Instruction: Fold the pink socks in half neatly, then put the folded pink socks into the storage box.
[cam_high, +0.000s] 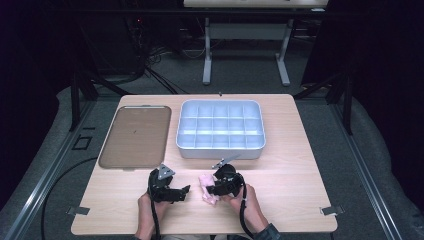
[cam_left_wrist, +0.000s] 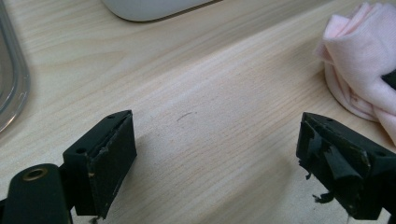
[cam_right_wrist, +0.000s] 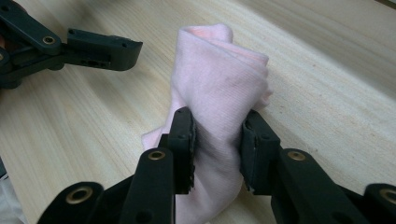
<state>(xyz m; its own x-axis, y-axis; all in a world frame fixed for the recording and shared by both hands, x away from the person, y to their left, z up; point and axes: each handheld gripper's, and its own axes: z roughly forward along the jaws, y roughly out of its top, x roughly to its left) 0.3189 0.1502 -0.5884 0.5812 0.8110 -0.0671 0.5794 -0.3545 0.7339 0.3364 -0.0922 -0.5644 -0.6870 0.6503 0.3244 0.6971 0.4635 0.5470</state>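
A bunched pink cloth (cam_high: 208, 188) lies on the wooden table (cam_high: 295, 165) near its front edge. My right gripper (cam_high: 216, 189) is shut on the pink cloth (cam_right_wrist: 219, 79), its two black jaws squeezing the fabric from both sides. My left gripper (cam_high: 184, 192) rests just left of it, open, with bare table between its wide-apart jaws. In the left gripper view the pink cloth (cam_left_wrist: 359, 60) sits at the upper right, beyond the right jaw. In the right gripper view the left gripper (cam_right_wrist: 112, 49) reaches in at the upper left, close to the cloth but apart from it.
A pale blue tray (cam_high: 220, 147) divided into several compartments stands at the table's middle back. A flat brown tray (cam_high: 135, 136) lies to its left. Dark cables trail over the floor at the left, and a white desk frame stands beyond the table.
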